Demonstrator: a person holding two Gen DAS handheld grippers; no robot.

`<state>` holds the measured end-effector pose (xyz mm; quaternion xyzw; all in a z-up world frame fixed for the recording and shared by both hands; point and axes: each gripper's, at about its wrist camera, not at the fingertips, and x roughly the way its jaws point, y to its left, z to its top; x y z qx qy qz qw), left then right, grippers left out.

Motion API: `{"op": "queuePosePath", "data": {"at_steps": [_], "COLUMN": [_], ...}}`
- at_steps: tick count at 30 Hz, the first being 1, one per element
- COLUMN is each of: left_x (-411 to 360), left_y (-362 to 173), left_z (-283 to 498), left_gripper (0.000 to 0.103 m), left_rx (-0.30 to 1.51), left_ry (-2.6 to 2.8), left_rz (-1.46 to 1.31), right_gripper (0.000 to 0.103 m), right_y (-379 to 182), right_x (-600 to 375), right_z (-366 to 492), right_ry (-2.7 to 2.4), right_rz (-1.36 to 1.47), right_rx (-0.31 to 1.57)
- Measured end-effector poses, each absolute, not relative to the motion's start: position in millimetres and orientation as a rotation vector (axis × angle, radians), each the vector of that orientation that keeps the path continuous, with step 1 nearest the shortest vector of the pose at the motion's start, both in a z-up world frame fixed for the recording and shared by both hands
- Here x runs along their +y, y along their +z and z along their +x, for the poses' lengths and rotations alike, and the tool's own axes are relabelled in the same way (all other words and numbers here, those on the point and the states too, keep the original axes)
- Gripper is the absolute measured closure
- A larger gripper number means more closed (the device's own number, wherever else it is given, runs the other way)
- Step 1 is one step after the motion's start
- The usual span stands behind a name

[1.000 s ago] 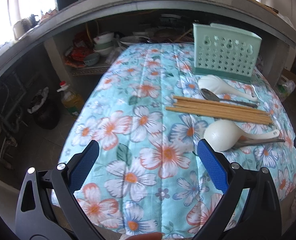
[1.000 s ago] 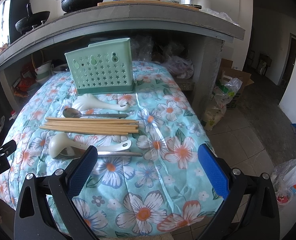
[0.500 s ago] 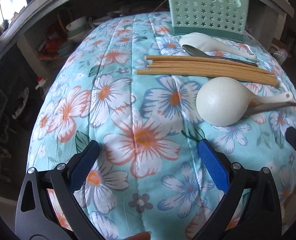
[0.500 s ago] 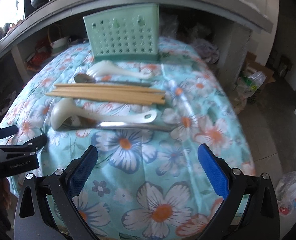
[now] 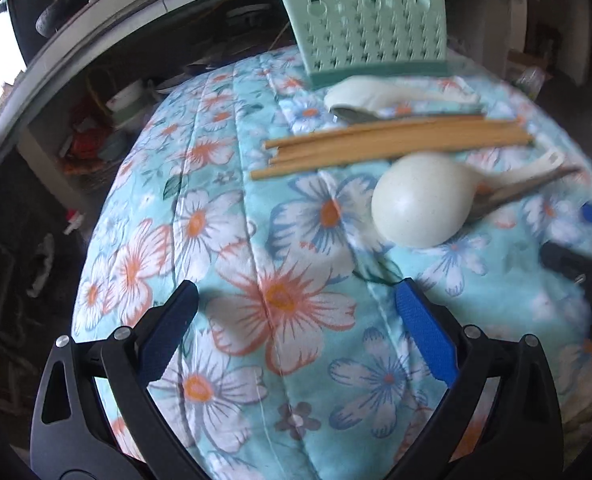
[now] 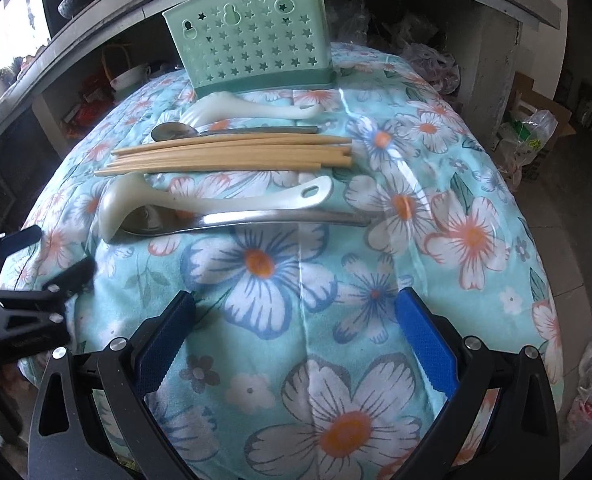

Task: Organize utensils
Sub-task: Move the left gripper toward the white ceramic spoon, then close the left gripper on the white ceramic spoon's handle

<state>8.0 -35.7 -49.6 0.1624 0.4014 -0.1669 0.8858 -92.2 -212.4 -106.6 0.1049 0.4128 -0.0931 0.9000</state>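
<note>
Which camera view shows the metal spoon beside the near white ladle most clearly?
The right wrist view: the metal spoon lies sharp there, bowl to handle end, beside the white ladle. In the left wrist view the ladle's bowl hides most of it; only a blurred handle shows.

The near metal spoon [image 6: 232, 222] bowl hides under the white ladle [image 6: 168, 204]; the holder's [image 5: 369, 28] far side is unseen.

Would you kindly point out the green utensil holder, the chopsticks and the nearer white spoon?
green utensil holder [image 6: 252, 46], right wrist view, perforated front wall.
chopsticks [image 6: 232, 154], right wrist view, middle of the bundle.
nearer white spoon [image 5: 417, 200], left wrist view, rounded bowl.
</note>
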Motion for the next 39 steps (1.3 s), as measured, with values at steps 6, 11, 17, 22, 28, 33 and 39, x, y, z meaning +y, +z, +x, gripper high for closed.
{"op": "queuePosePath", "data": {"at_steps": [6,11,17,22,28,33,39], "left_x": [-60,-95,-112,-111,-103,-91,-77], "left_y": [-26,-41,-47,-42,-32,-32,-33], "left_z": [1,0,-6,-11,-4,21,35], "left_gripper": [0.030,0.039,0.060,0.073,0.086,0.096,0.095], "left_rx": [0.721,0.742,0.673,0.610,0.537,0.604,0.706], "left_ry": [-0.531,-0.647,-0.644,-0.629,-0.586,-0.587,-0.643], "left_rz": [0.351,0.466,0.597,0.666,0.626,0.482,0.372], "right_gripper": [0.005,0.005,0.005,0.005,0.005,0.005,0.005], "right_y": [-108,-109,-109,-110,-110,-110,-110], "right_x": [-214,-215,-214,-215,-215,-215,-216], "right_z": [-92,-91,-90,-90,-90,-90,-88], "right_ry": [-0.190,-0.188,-0.190,-0.188,-0.189,-0.190,-0.187], "right_rz": [0.219,0.221,0.212,0.215,0.214,0.212,0.208], "right_rx": [0.844,0.843,0.842,0.839,0.839,0.839,0.841]}}
